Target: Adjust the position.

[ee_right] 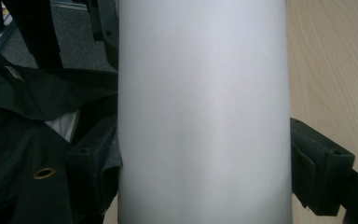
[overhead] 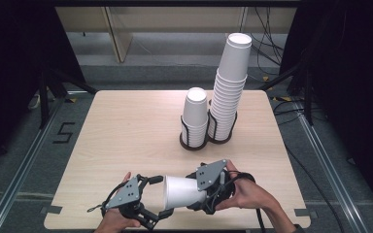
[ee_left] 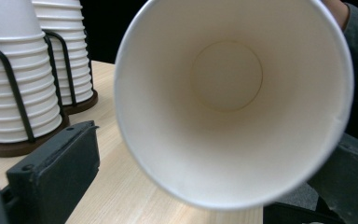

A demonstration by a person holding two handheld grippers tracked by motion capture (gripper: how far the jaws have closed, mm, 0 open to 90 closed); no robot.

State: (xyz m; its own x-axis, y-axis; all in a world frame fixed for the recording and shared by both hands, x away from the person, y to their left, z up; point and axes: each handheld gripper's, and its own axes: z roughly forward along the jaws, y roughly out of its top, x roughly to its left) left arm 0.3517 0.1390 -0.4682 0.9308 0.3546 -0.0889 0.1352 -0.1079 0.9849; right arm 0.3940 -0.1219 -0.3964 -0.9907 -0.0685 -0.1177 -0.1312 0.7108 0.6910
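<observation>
Cup (overhead: 182,191) lies sideways near the table's (overhead: 126,131) front edge, clenched by the right gripper (overhead: 201,194) at its base, mouth facing the left gripper (overhead: 158,196), whose jaws stand released around the rim. I'd keep it level and steady before carrying it to the stacks (overhead: 196,116). No writing or brand shows anywhere.

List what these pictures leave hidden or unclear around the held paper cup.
- Cup base: high view, hidden inside the right hand-held gripper.
- Cup's rim and base: right gripper view, cut off by top and bottom edges.
- Left hand-held gripper: high view, lower jaw partly cut by the bottom edge.
- Tall stack cup count: high view, too small.
</observation>
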